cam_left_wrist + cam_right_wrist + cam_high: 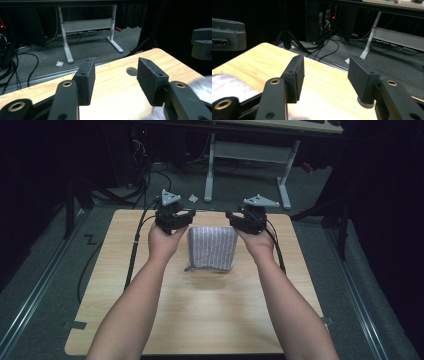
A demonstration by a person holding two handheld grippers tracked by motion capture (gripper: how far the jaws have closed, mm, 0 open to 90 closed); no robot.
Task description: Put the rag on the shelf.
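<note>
A folded grey-and-white striped cloth (pixel 212 247) lies on the far half of the wooden table (pixel 200 320). The person's hands hold one gripper on each side of it, near the table's far edge. My left gripper (pixel 175 216) is just left of the cloth's far corner, and my right gripper (pixel 245 217) is just right of it. In the left gripper view my jaws (pixel 116 75) stand open over bare wood, with the cloth (pixel 202 86) blurred at the lower right. The right gripper (pixel 325 75) is open too with nothing between its pads, and the cloth (pixel 229 86) shows at the lower left.
Beyond the table's far edge is grey carpet with a white desk frame (pixel 247 155), a scrap of crumpled paper (pixel 193 198) and tangled cables. Black cables (pixel 134 252) trail off the table's left side. Dark stands flank the table on both sides.
</note>
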